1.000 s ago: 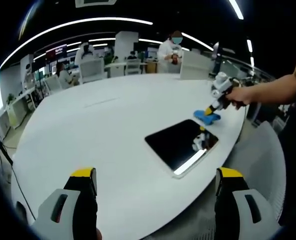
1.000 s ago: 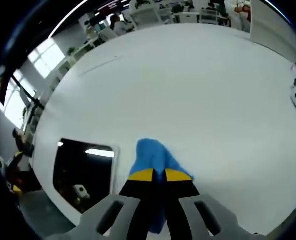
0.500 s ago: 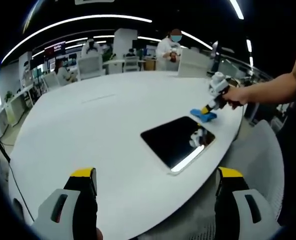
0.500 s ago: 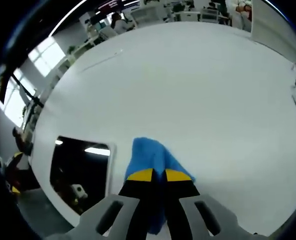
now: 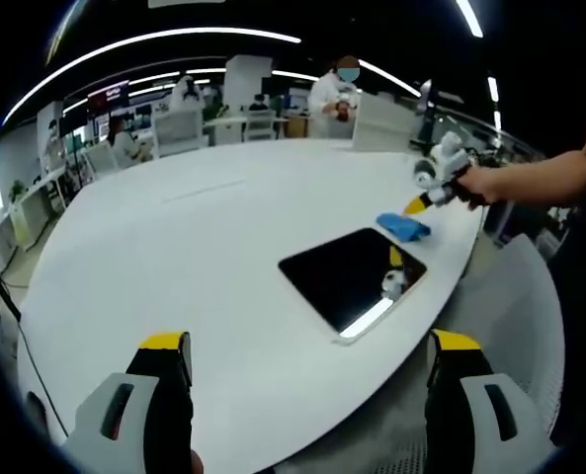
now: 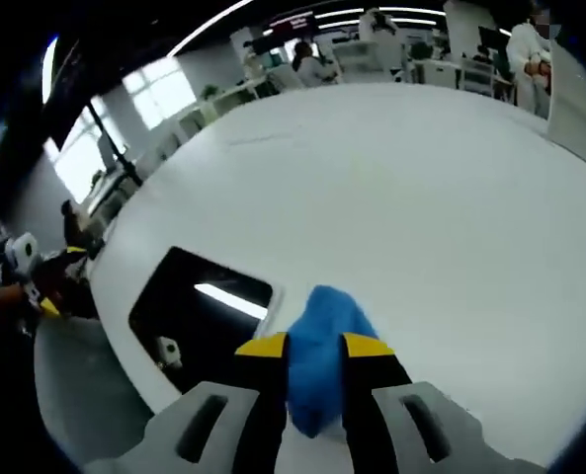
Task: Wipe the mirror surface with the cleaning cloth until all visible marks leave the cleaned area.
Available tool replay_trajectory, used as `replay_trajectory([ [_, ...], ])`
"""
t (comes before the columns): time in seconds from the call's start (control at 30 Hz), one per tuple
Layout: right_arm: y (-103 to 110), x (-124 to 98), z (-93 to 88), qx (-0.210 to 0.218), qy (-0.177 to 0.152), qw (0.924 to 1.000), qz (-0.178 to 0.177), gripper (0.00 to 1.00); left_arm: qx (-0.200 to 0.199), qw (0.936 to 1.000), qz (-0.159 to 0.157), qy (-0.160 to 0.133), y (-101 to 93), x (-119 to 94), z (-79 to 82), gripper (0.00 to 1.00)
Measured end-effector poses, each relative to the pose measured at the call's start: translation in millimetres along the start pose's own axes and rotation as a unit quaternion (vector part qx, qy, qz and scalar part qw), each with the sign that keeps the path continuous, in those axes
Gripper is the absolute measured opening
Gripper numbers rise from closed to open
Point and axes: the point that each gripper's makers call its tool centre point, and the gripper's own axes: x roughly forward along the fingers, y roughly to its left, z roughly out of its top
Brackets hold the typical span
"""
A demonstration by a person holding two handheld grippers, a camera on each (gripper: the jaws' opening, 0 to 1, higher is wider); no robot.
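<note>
I had the right hand-held gripper closed a little way apart on the blue cleaning cloth, whose bulk bulged between the yellow-tipped jaws. From the left gripper view that same hand-held gripper sat at the far right of the white counter, with the cloth just beyond the mirror's far corner. The mirror lay flat near the counter's right edge, dark and reflecting a ceiling light strip. My left hand-held gripper hung wide open over the near edge, holding nothing.
</note>
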Motion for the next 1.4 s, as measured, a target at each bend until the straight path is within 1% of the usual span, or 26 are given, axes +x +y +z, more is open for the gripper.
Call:
replay_trajectory([
  [0.03,2.9,-4.9,-0.1,0.003,-0.007,1.0000,0.002,0.25,-0.001,1.0000,0.001,-0.002,0.4,0.0,0.6,0.99],
  [0.07,7.7,-12.4,-1.5,-0.011,-0.020,0.9997,0.011,0.31,0.000,1.0000,0.003,-0.005,2.6,-0.1,2.0,0.99],
  [0.1,8.4,-15.8,-2.6,-0.021,-0.026,0.9994,0.009,0.37,0.000,1.0000,0.003,-0.006,2.5,0.0,2.7,0.99],
  [0.17,10.6,-25.1,-5.7,-0.023,-0.043,0.9988,0.003,0.49,-0.002,1.0000,0.002,-0.009,2.4,0.5,4.3,0.99],
  [0.2,11.8,-29.8,-6.8,-0.031,-0.056,0.9979,0.001,0.54,-0.003,0.9999,0.002,-0.011,2.7,0.7,5.0,0.99],
  [0.27,13.3,-36.6,-11.6,-0.038,-0.070,0.9968,-0.001,0.65,-0.006,0.9999,0.001,-0.014,2.4,1.1,6.1,0.99],
  [0.3,13.1,-38.0,-12.3,-0.040,-0.074,0.9965,-0.003,0.69,-0.008,0.9999,0.001,-0.015,2.1,1.3,6.6,0.99],
  [0.33,14.0,-41.6,-16.0,-0.042,-0.082,0.9958,-0.004,0.71,-0.008,0.9998,0.003,-0.018,1.8,1.4,7.5,0.99],
  [0.4,15.1,-46.1,-24.9,-0.041,-0.085,0.9955,-0.003,0.75,-0.006,0.9998,0.003,-0.021,-0.3,1.7,8.3,0.99],
  [0.47,13.0,-51.2,-31.6,-0.053,-0.089,0.9945,-0.017,0.80,-0.006,0.9997,0.002,-0.022,-3.0,1.5,7.5,0.99],
  [0.6,9.4,-60.6,-38.4,-0.069,-0.096,0.9923,-0.037,0.90,-0.010,0.9998,-0.001,-0.018,-7.8,-0.7,-0.5,0.99],
  [0.67,8.7,-66.5,-38.7,-0.066,-0.108,0.9911,-0.040,0.94,-0.013,0.9998,-0.002,-0.015,-9.6,-1.9,-5.4,0.99],
  [0.77,7.7,-72.6,-39.7,-0.066,-0.117,0.9899,-0.045,1.00,-0.015,0.9998,-0.002,-0.013,-11.9,-4.1,-8.6,0.99],
  [0.83,12.2,-74.4,-43.7,-0.053,-0.116,0.9913,-0.033,1.00,-0.020,0.9997,-0.001,-0.015,-12.7,-4.9,-7.6,0.99],
  [0.87,13.0,-75.5,-46.6,-0.056,-0.115,0.9913,-0.033,1.00,-0.045,0.9985,-0.008,-0.031,-16.1,-4.7,-3.1,0.99],
  [0.9,14.5,-76.5,-47.4,-0.063,-0.117,0.9906,-0.033,1.00,-0.049,0.9982,-0.008,-0.034,-15.5,-5.0,-3.4,0.99],
  [1.0,13.3,-78.0,-54.4,-0.072,-0.107,0.9909,-0.038,1.00,-0.035,0.9990,-0.002,-0.028,-15.3,-5.4,-6.5,0.99],
  [1.07,13.7,-80.2,-55.6,-0.070,-0.109,0.9909,-0.037,1.00,-0.027,0.9994,0.003,-0.022,-14.5,-5.9,-8.4,0.99],
  [1.1,14.3,-80.9,-56.3,-0.069,-0.108,0.9912,-0.035,1.00,-0.024,0.9995,0.000,-0.021,-16.1,-6.1,-9.2,0.99],
  [1.13,14.8,-81.1,-57.1,-0.069,-0.107,0.9913,-0.034,1.00,-0.016,0.9997,-0.001,-0.015,-16.9,-6.5,-11.5,0.99],
  [1.17,15.7,-81.9,-58.5,-0.071,-0.107,0.9912,-0.034,1.00,0.000,1.0000,0.002,-0.005,-16.7,-7.9,-15.5,0.99],
  [1.2,15.5,-82.0,-58.9,-0.072,-0.106,0.9912,-0.034,1.00,0.008,1.0000,0.002,-0.001,-17.5,-8.8,-17.0,0.99],
  [1.27,15.3,-82.3,-61.6,-0.072,-0.102,0.9916,-0.035,1.00,0.014,0.9999,0.002,-0.004,-17.3,-10.7,-18.4,0.99],
  [1.33,14.9,-83.5,-65.1,-0.078,-0.095,0.9916,-0.039,1.00,0.032,0.9986,0.035,-0.025,-5.0,-13.9,-14.1,0.99],
  [1.37,15.1,-84.5,-65.4,-0.079,-0.096,0.9914,-0.040,1.00,0.021,0.9989,0.035,-0.021,-4.0,-14.3,-17.3,0.99],
  [1.4,15.4,-86.7,-65.2,-0.079,-0.097,0.9913,-0.040,1.00,0.002,0.9991,0.037,-0.020,-2.0,-14.2,-19.1,0.99],
])
